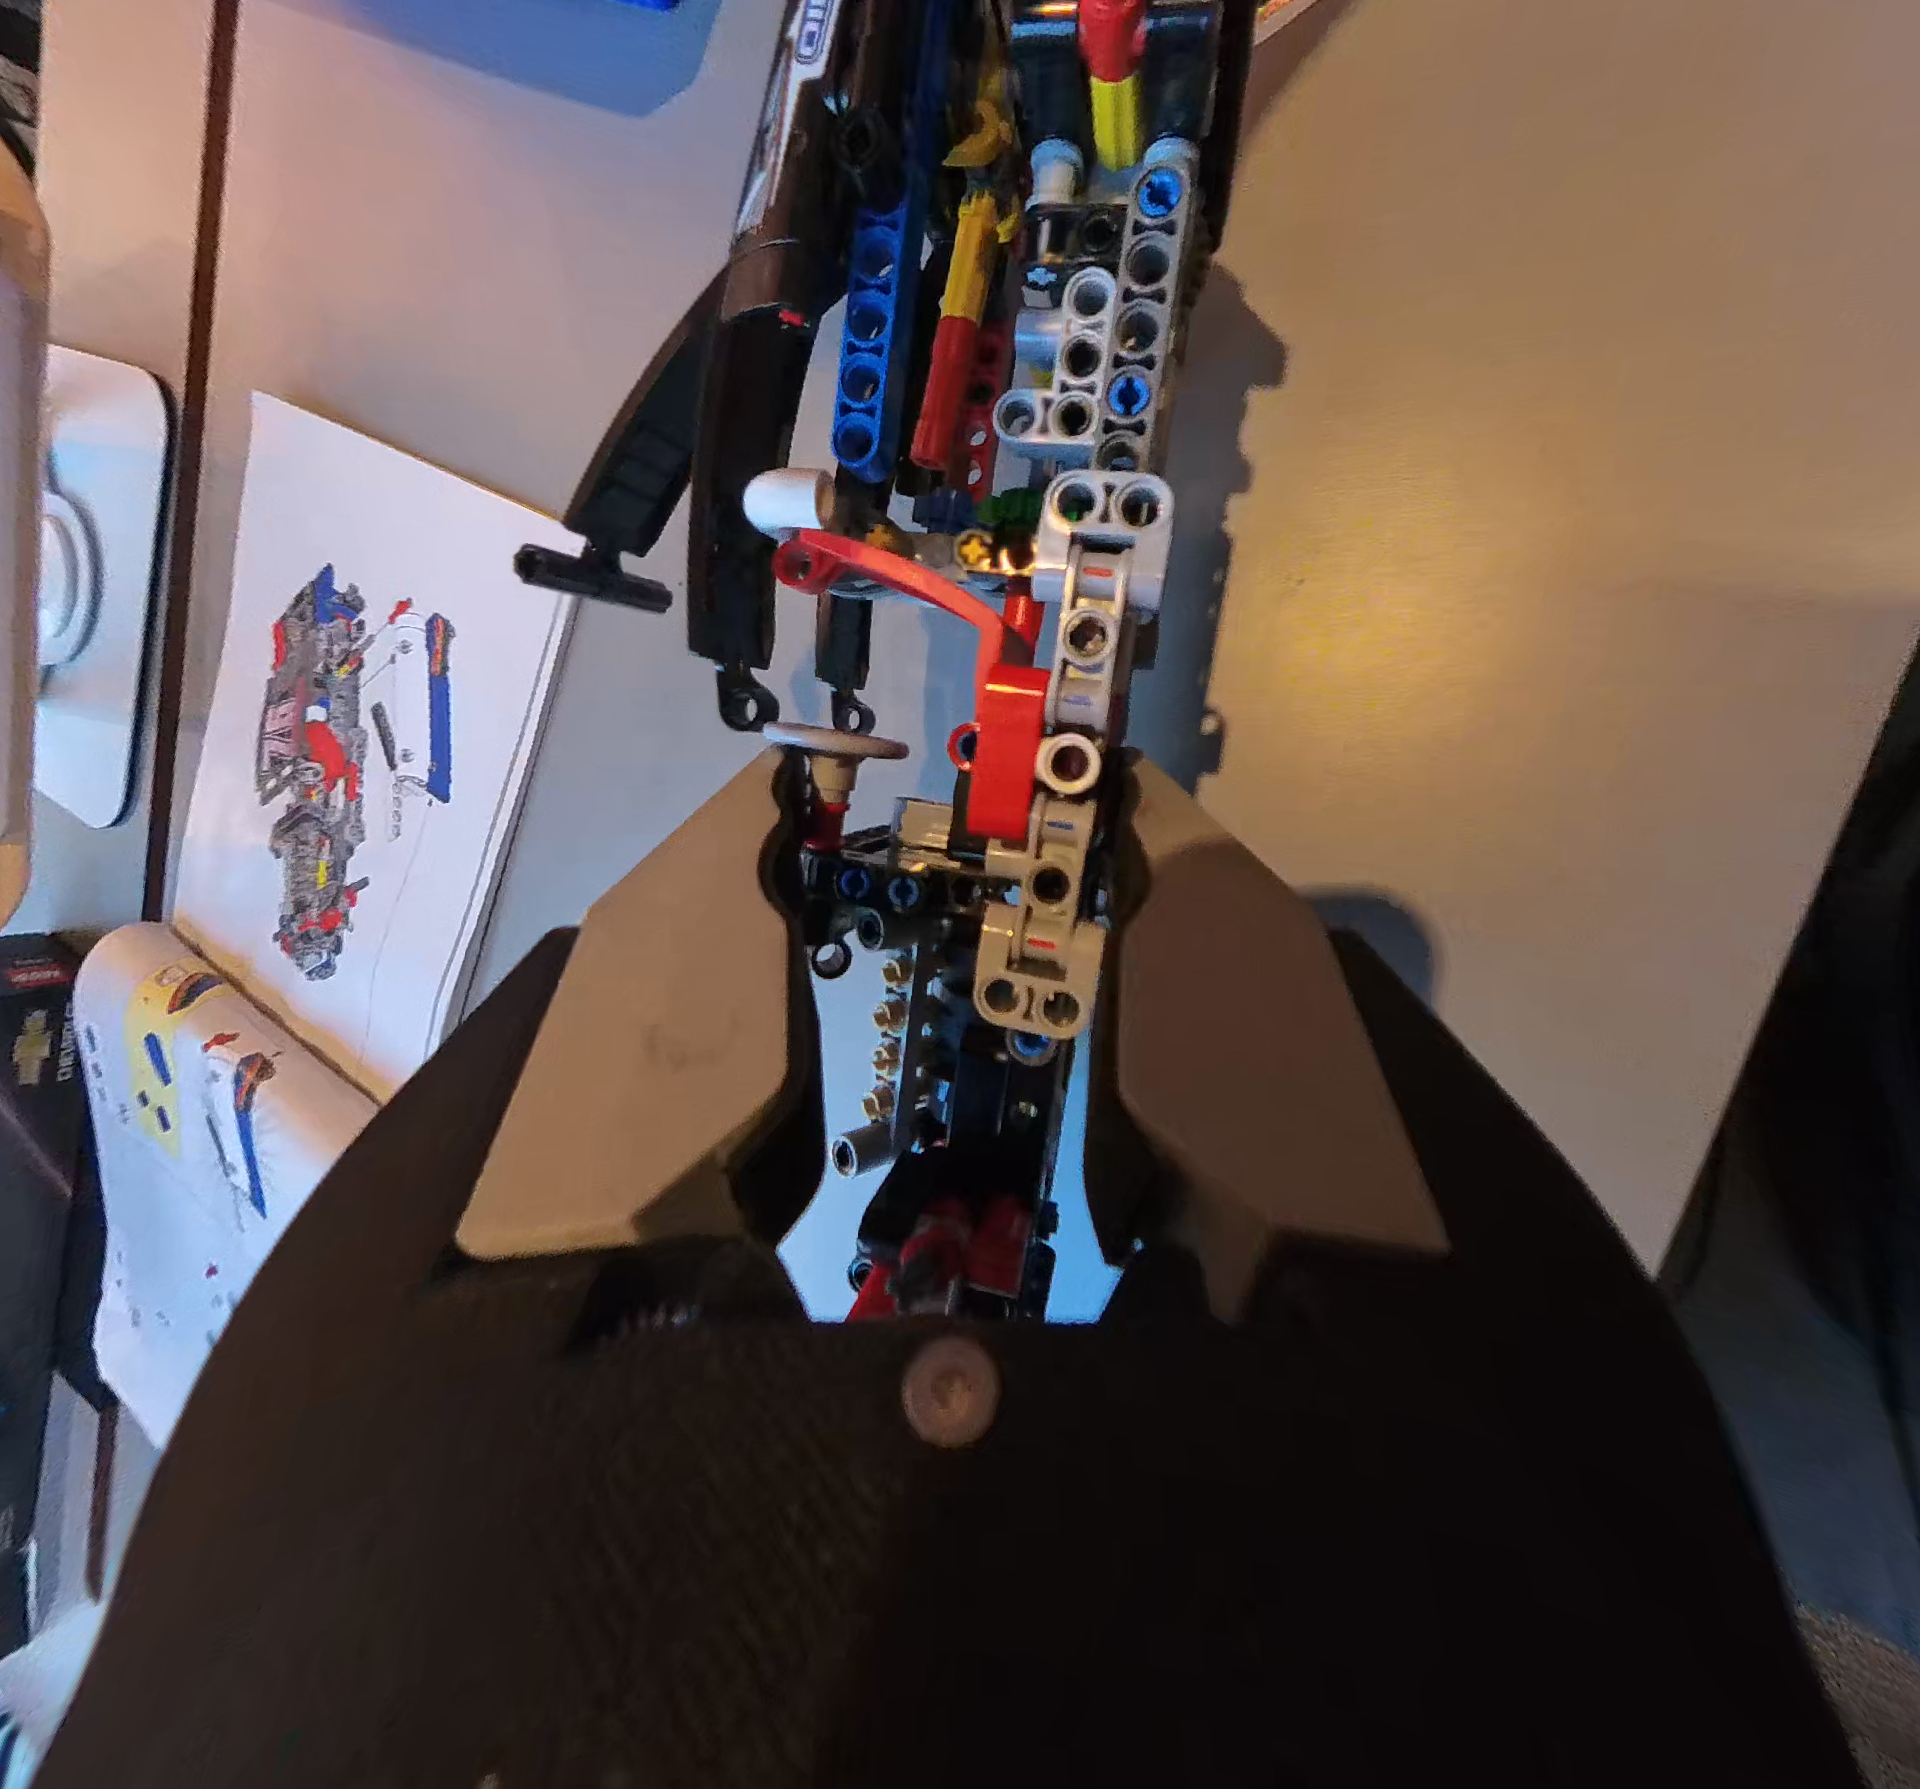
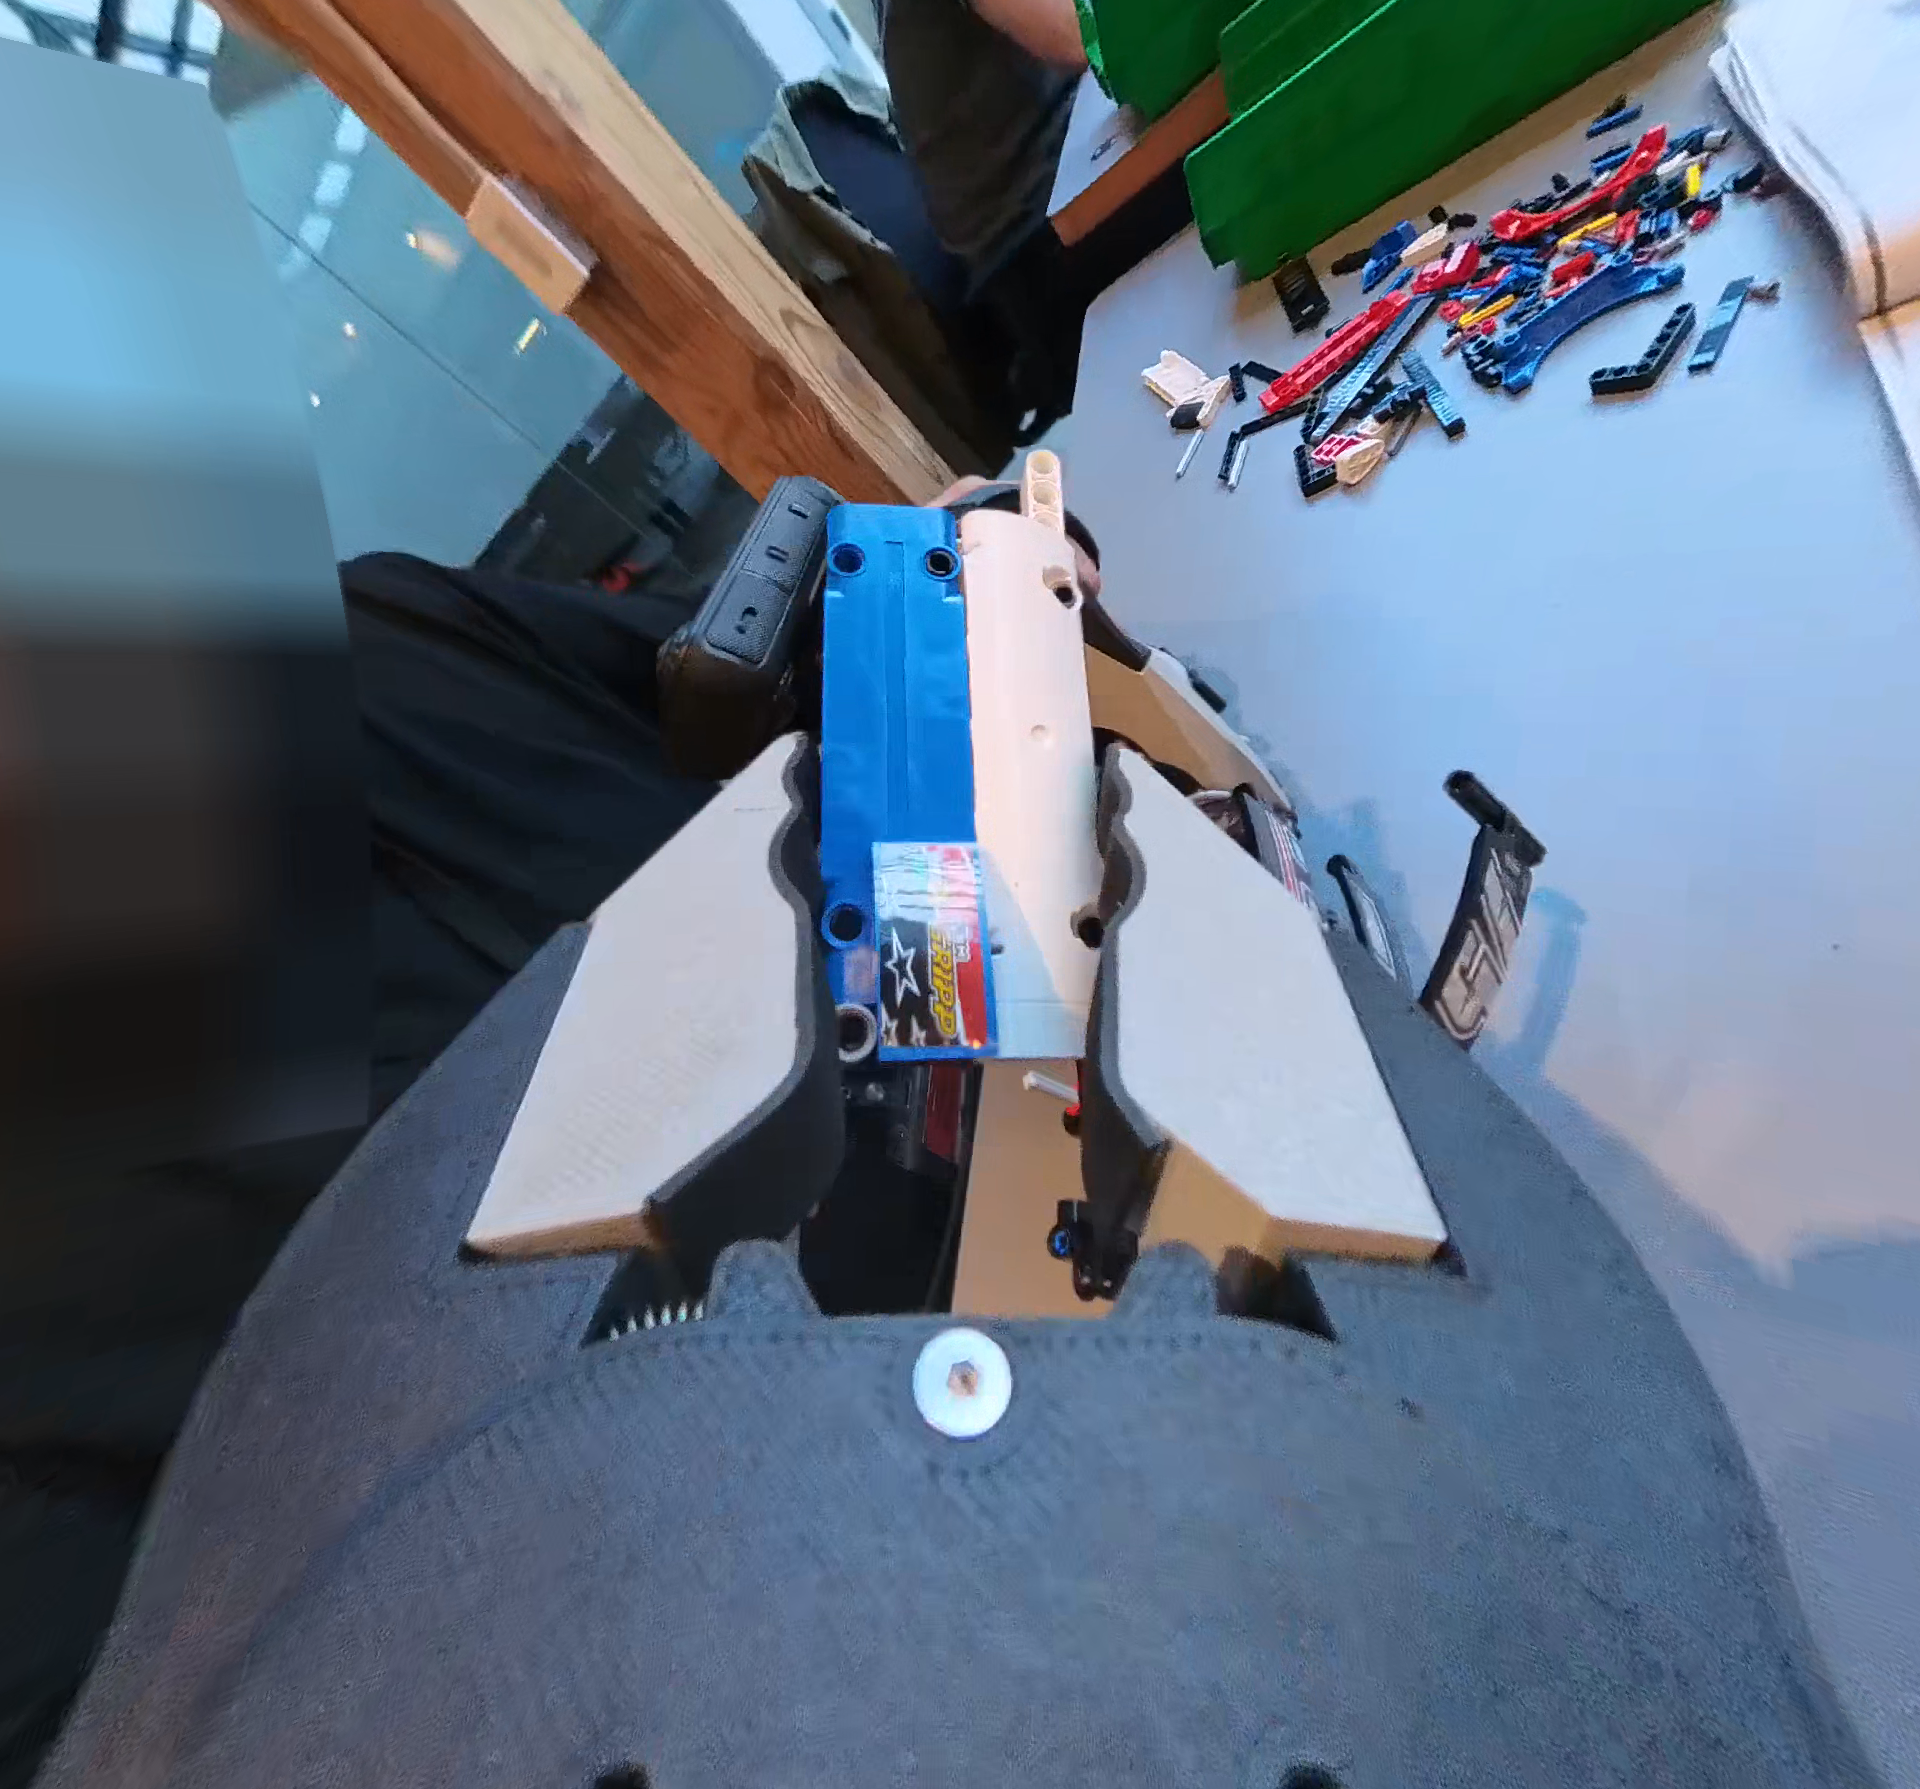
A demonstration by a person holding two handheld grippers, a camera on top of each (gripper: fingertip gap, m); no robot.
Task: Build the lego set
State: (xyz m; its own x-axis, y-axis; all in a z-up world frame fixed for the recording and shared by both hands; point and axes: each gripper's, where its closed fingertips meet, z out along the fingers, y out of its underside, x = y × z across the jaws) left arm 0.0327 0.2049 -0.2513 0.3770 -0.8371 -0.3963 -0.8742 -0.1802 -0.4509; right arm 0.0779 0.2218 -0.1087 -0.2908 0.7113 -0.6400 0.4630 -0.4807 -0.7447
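left wrist view: the left tool point(image 1: 951, 783) is clamped on the near end of the lego chassis point(image 1: 1039, 451), whose long axis runs toward 12 o'clock over the desk point(image 1: 1507, 389). an instruction booklet point(image 1: 364, 700) lies at 9 o'clock. right wrist view: the right tool point(image 2: 951, 773) is clamped on a blue and white panel piece point(image 2: 935, 752), also pointing to 12 o'clock; loose pieces point(image 2: 1507, 305) sit at 1 o'clock. how the panel lies relative to the chassis can't be told, and the chassis far end is cut off.
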